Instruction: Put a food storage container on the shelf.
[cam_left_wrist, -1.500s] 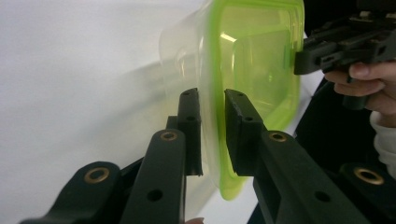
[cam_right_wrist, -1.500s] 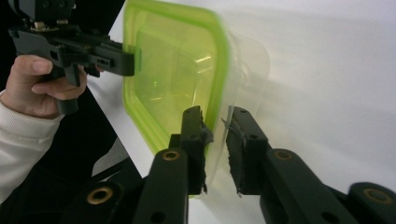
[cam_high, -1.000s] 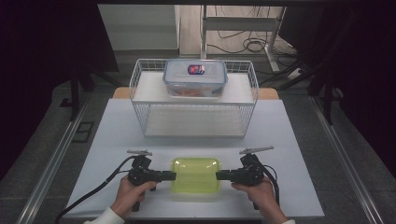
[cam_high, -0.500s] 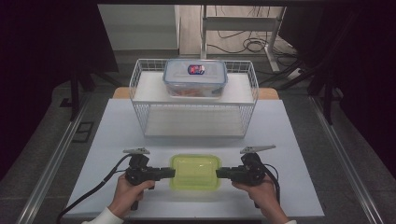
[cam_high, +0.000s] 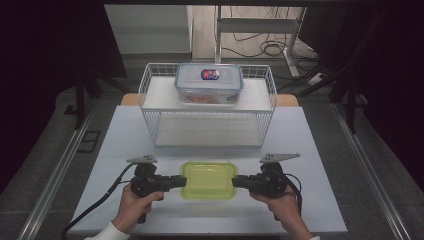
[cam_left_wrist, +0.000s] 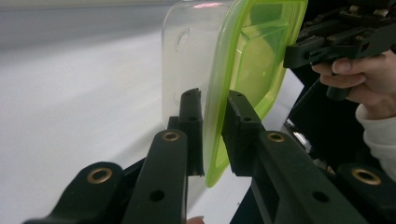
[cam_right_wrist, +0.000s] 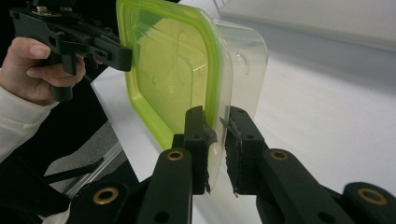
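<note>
A clear box with a lime-green lid (cam_high: 209, 179) lies near the table's front edge between both grippers. My left gripper (cam_high: 181, 181) grips its left rim and my right gripper (cam_high: 236, 181) its right rim. In the left gripper view, the jaws of my left gripper (cam_left_wrist: 212, 100) pinch the green lid's edge (cam_left_wrist: 252, 60), with the right gripper (cam_left_wrist: 336, 42) beyond at the far rim. The right gripper view shows my right gripper (cam_right_wrist: 215, 116) shut on the rim of the lidded box (cam_right_wrist: 173, 79); the left gripper (cam_right_wrist: 79, 37) holds the opposite side.
A white wire rack (cam_high: 207, 130) stands at the back of the white table (cam_high: 125, 145). On its top shelf sits another clear lidded box (cam_high: 209, 82) with a sticker on its lid. Cables trail from both grippers toward the front edge.
The green-lidded box and both grippers have shifted very slightly away from the front edge; the grip on both rims is the same.
</note>
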